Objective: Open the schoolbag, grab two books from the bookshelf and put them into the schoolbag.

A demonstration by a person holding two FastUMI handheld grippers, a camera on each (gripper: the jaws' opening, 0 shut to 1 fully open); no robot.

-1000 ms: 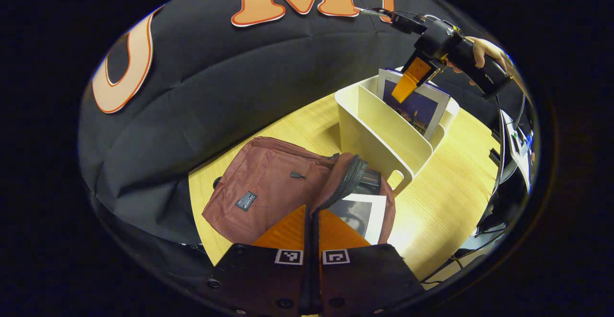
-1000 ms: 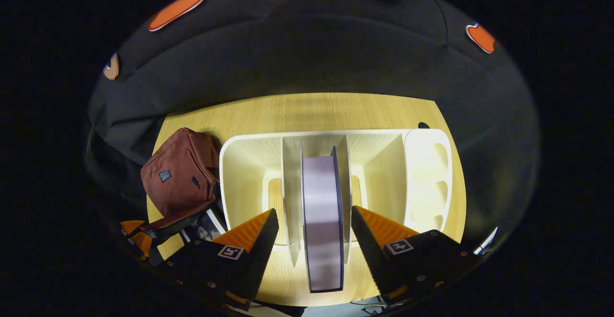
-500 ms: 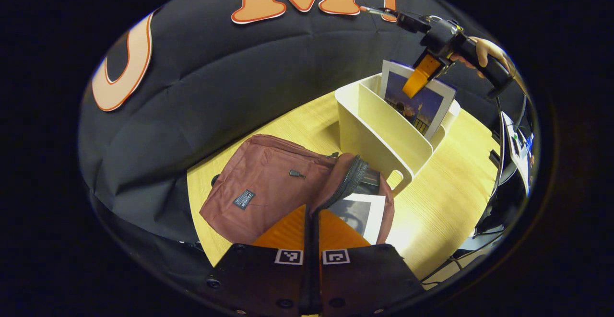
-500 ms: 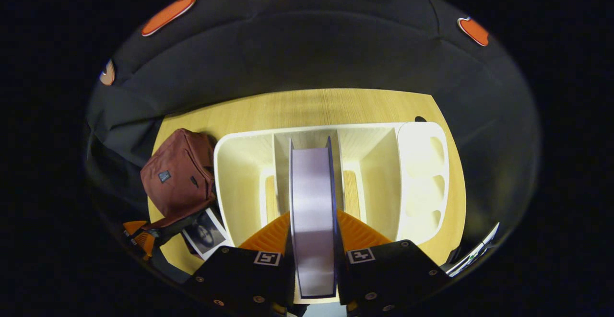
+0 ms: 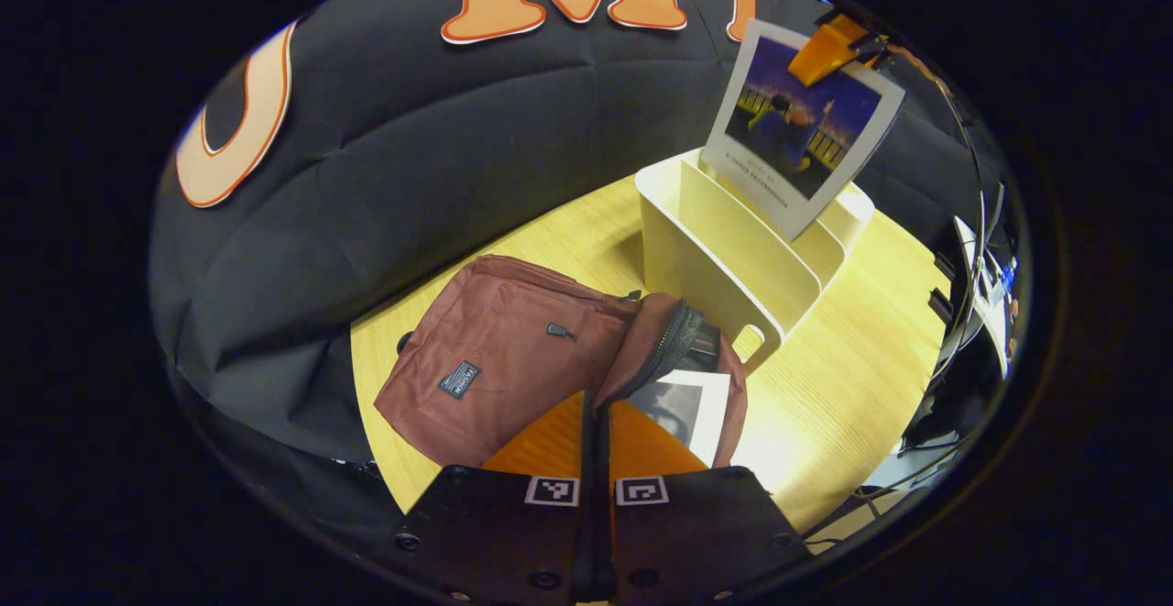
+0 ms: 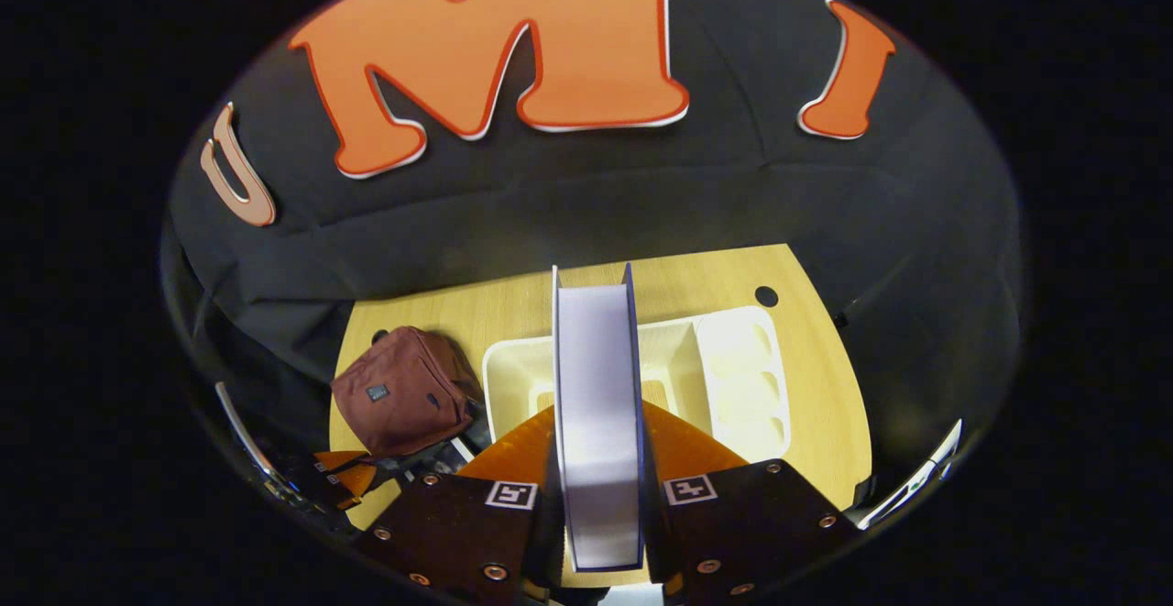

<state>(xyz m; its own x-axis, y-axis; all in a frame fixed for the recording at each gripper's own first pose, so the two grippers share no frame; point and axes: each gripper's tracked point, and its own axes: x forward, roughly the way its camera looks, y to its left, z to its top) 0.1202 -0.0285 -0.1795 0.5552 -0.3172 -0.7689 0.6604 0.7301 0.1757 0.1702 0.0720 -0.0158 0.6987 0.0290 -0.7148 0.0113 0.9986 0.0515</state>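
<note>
The maroon schoolbag (image 5: 495, 358) lies open on the wooden table (image 5: 843, 386). My left gripper (image 5: 596, 402) is shut on its zipped flap (image 5: 655, 349) and holds it up. Inside the bag lies a book with a grey portrait cover (image 5: 689, 407). My right gripper (image 6: 597, 412) is shut on a blue-covered book (image 6: 597, 423), lifted clear above the white bookshelf (image 6: 733, 377). In the left gripper view that book (image 5: 797, 129) hangs tilted over the bookshelf (image 5: 724, 258), pinched at its top by the right gripper (image 5: 829, 45). The bag (image 6: 403, 391) and the left gripper (image 6: 339, 482) lie left of the shelf.
The bookshelf has several upright dividers and a side section with oval holes (image 6: 747, 377). A round cable hole (image 6: 766, 295) sits in the table behind it. Cables and equipment (image 5: 981, 285) hang off the table's right edge.
The right gripper closed on the blue book in the shelf and lifted it up out of its slot. The left gripper kept its hold on the bag flap.
</note>
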